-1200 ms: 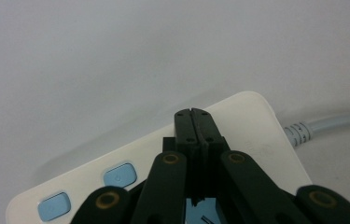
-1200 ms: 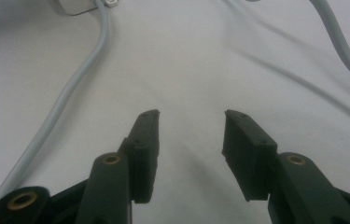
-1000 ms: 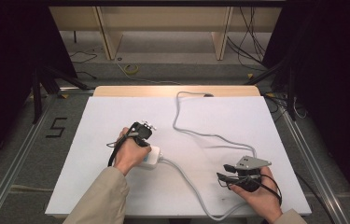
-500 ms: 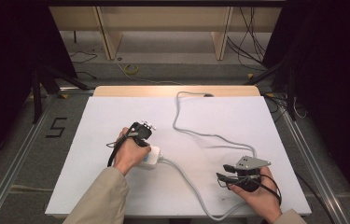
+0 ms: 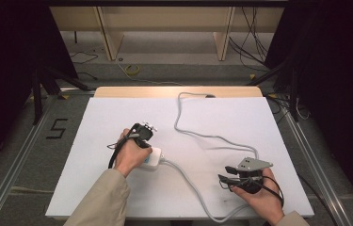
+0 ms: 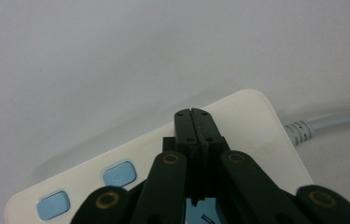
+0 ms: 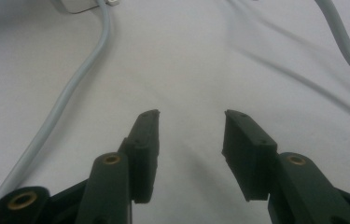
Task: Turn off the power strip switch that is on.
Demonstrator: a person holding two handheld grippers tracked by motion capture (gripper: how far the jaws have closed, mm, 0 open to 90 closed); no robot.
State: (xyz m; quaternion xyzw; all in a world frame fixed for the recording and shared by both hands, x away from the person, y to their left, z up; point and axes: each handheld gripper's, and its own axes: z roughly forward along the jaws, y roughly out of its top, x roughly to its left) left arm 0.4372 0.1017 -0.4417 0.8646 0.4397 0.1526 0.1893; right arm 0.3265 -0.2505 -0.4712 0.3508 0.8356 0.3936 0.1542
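The left gripper is standing over the white power strip left of the table's middle, its jaws pressed together with nothing between them; in the left gripper view the joined tips are sitting over the strip's top, probably so that the closed point can push one of the blue buttons like a finger, though whether it is touching the casing I cannot tell; the right gripper is lying low at the near right, its jaws spread and holding nothing, seemingly waiting; the grey cable is running from the strip toward the near edge, then looping back across the white table to the far edge; it is lying between the two hands, and a reach across from the right would be meeting it first; beyond the table, loose leads are lying on the floor.
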